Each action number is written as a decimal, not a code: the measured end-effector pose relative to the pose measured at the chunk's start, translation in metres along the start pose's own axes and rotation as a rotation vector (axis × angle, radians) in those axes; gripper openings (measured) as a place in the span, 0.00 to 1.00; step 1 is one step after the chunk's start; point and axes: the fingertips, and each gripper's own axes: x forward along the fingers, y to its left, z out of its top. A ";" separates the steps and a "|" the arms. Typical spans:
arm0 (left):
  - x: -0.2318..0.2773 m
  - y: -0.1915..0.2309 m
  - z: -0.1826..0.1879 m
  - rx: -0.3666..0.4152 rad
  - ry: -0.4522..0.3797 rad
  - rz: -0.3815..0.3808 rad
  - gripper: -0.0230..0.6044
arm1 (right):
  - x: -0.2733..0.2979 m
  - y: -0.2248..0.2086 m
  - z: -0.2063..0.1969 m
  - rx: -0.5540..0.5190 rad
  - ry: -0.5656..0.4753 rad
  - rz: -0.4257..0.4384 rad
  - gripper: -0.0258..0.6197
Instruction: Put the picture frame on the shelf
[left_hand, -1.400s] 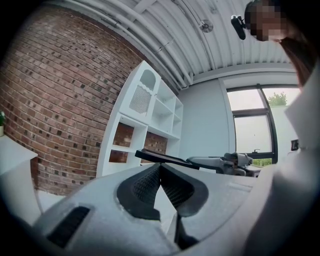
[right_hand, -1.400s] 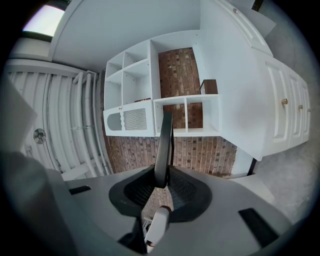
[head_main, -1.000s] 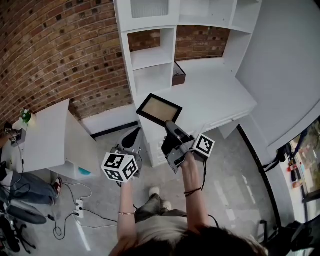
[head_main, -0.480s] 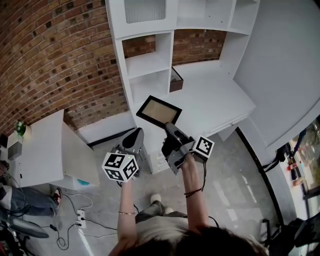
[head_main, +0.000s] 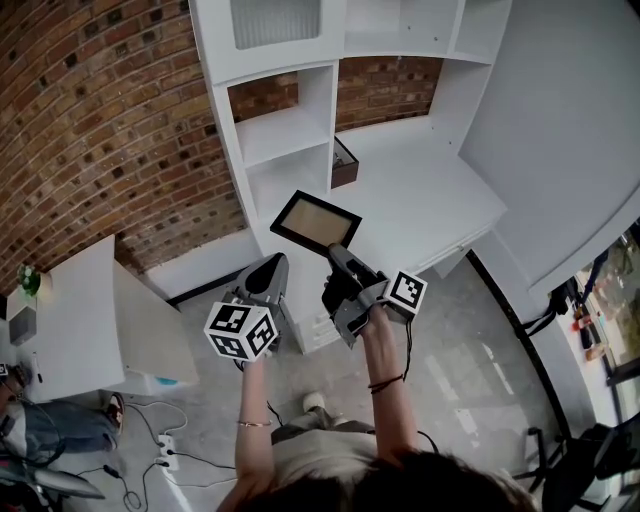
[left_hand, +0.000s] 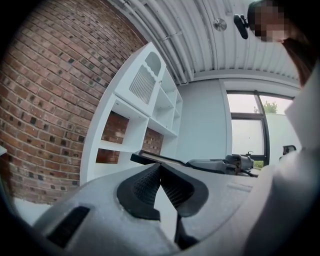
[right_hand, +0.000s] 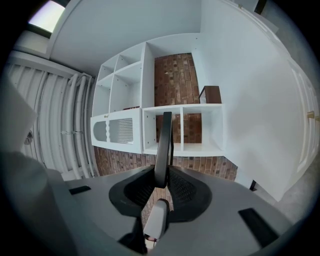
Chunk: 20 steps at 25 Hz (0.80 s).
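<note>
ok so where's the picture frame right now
Centre of the head view, the picture frame is clamped by its near edge in the right gripper, held in the air before the white shelf unit and its lower cubbies.

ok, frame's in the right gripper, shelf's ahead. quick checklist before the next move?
1. Grip: right gripper has its jaws shut on the edge of the picture frame: ok.
2. Left gripper: jaws together, nothing between them, low and beside the frame: ok.
3. Room on the shelf: the two open compartments facing the person show nothing inside: ok.
4. Frame on the shelf: not ok, it hangs in the air in front of it.
5. Brown box: on the desk top beside the shelf, outside the compartments: ok.
6. Stand on the frame's back: cannot tell.
</note>
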 end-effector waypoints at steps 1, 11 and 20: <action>0.004 0.002 0.000 0.000 0.000 -0.005 0.05 | 0.002 0.000 0.002 -0.001 -0.004 0.001 0.15; 0.028 0.019 0.006 0.011 -0.003 -0.044 0.05 | 0.025 -0.004 0.019 -0.009 -0.031 0.016 0.15; 0.034 0.035 0.005 0.016 0.010 -0.011 0.05 | 0.041 -0.008 0.025 0.004 -0.036 0.016 0.15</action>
